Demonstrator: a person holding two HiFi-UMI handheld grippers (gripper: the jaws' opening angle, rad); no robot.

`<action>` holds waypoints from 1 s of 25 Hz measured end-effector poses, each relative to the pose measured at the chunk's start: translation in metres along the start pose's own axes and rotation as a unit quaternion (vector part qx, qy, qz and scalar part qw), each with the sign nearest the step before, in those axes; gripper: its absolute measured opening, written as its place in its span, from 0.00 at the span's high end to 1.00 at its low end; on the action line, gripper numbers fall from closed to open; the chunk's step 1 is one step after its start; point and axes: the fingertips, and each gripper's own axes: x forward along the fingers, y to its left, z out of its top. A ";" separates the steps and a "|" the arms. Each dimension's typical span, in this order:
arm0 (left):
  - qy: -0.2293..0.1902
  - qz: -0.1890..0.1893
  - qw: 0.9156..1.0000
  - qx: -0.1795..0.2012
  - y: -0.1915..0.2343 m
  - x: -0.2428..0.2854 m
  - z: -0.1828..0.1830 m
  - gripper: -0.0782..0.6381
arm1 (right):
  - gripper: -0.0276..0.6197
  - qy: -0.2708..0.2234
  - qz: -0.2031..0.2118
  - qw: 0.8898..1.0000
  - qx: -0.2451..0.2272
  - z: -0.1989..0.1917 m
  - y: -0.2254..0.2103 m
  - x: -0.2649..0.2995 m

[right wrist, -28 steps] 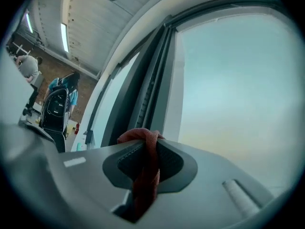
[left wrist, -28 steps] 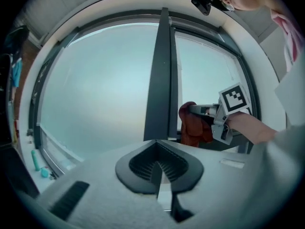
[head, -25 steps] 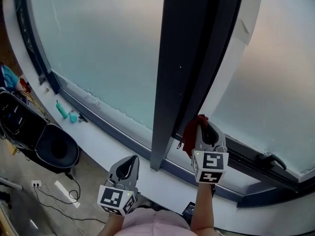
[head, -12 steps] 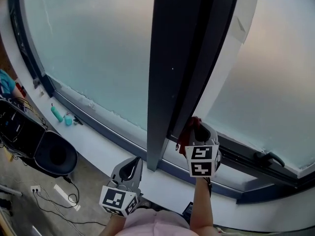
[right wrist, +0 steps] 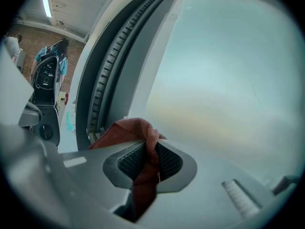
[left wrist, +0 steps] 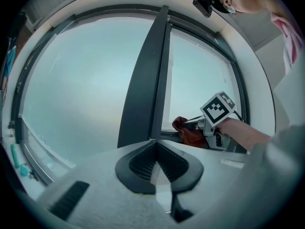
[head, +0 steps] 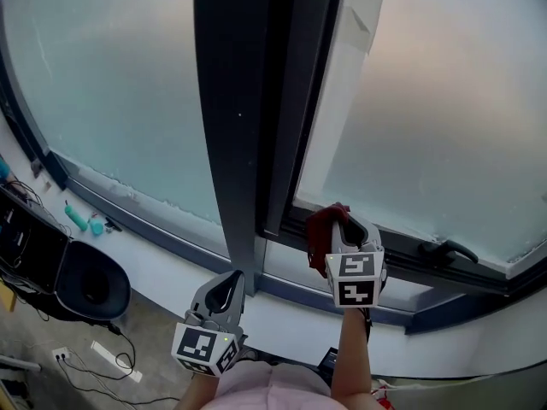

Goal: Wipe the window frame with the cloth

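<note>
A red cloth (head: 320,230) is pinched in my right gripper (head: 340,220), which is shut on it and presses it on the dark bottom rail (head: 402,265) of the window frame, just right of the dark upright post (head: 232,101). In the right gripper view the cloth (right wrist: 129,129) bunches over the shut gripper (right wrist: 147,149), beside the ribbed frame channel (right wrist: 107,66). My left gripper (head: 229,282) hangs lower, over the white sill, shut and holding nothing. The left gripper view has its closed gripper (left wrist: 154,147) pointing at the post (left wrist: 147,89), with the cloth (left wrist: 188,131) to the right.
A black window handle (head: 446,249) lies on the rail to the right of the cloth. Teal bottles (head: 77,220) sit on the white sill (head: 171,259) at far left. Below stand a black round object (head: 90,287) and floor cables (head: 120,353).
My right gripper has slid the cloth a little to the right along the bottom rail, away from the post. The head view has swung, so the window sits further left. The left gripper has barely moved.
</note>
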 end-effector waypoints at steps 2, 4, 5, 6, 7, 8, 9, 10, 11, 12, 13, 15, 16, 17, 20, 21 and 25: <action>0.001 -0.009 1.000 0.001 -0.006 0.004 -0.001 0.90 | 0.87 0.003 -0.011 1.000 0.007 -0.006 -0.011 -0.005; 0.002 -0.018 1.000 0.003 -0.012 0.007 0.000 0.90 | 0.87 0.006 -0.023 1.000 0.012 -0.012 -0.023 -0.011; 0.002 -0.022 1.000 0.004 -0.015 0.009 0.000 0.90 | 0.87 0.007 -0.029 0.999 0.015 -0.015 -0.028 -0.013; 0.002 -0.026 1.000 0.004 -0.018 0.010 -0.001 0.90 | 0.87 0.007 -0.035 0.999 0.018 -0.018 -0.034 -0.016; 0.001 -0.030 1.000 0.002 -0.021 0.011 -0.001 0.90 | 0.87 0.007 -0.040 0.999 0.020 -0.019 -0.038 -0.018; 0.001 -0.034 0.999 0.001 -0.024 0.013 -0.002 0.90 | 0.87 0.007 -0.045 0.999 0.022 -0.021 -0.043 -0.021; 0.002 -0.037 0.999 0.001 -0.027 0.014 -0.002 0.90 | 0.87 0.009 -0.050 0.998 0.022 -0.023 -0.047 -0.023; 0.002 -0.041 0.999 0.001 -0.029 0.016 -0.002 0.90 | 0.87 0.011 -0.055 0.998 0.021 -0.026 -0.051 -0.025; 0.002 -0.043 0.999 0.001 -0.031 0.017 -0.002 0.90 | 0.87 0.013 -0.060 0.998 0.021 -0.029 -0.054 -0.028; 0.001 -0.045 0.999 0.000 -0.033 0.018 -0.002 0.90 | 0.87 0.014 -0.065 0.998 0.022 -0.031 -0.057 -0.030; 0.001 -0.047 0.999 0.000 -0.034 0.018 -0.002 0.90 | 0.87 0.014 -0.069 0.997 0.024 -0.033 -0.061 -0.032; 0.001 -0.052 0.999 0.000 -0.038 0.021 -0.002 0.90 | 0.87 0.013 -0.072 0.997 0.027 -0.036 -0.066 -0.035; 0.002 -0.054 0.999 -0.001 -0.039 0.022 -0.003 0.90 | 0.87 0.014 -0.073 0.997 0.027 -0.037 -0.068 -0.036; 0.003 -0.055 0.998 0.000 -0.040 0.023 -0.003 0.90 | 0.87 0.015 -0.075 0.997 0.027 -0.039 -0.071 -0.038; 0.004 -0.059 0.998 0.000 -0.043 0.026 -0.004 0.90 | 0.87 0.018 -0.083 0.996 0.030 -0.044 -0.079 -0.042; 0.004 -0.060 0.998 -0.001 -0.044 0.027 -0.004 0.90 | 0.87 0.018 -0.085 0.996 0.032 -0.045 -0.082 -0.043; 0.003 -0.065 0.998 -0.001 -0.049 0.031 -0.003 0.90 | 0.87 0.018 -0.089 0.995 0.036 -0.048 -0.089 -0.047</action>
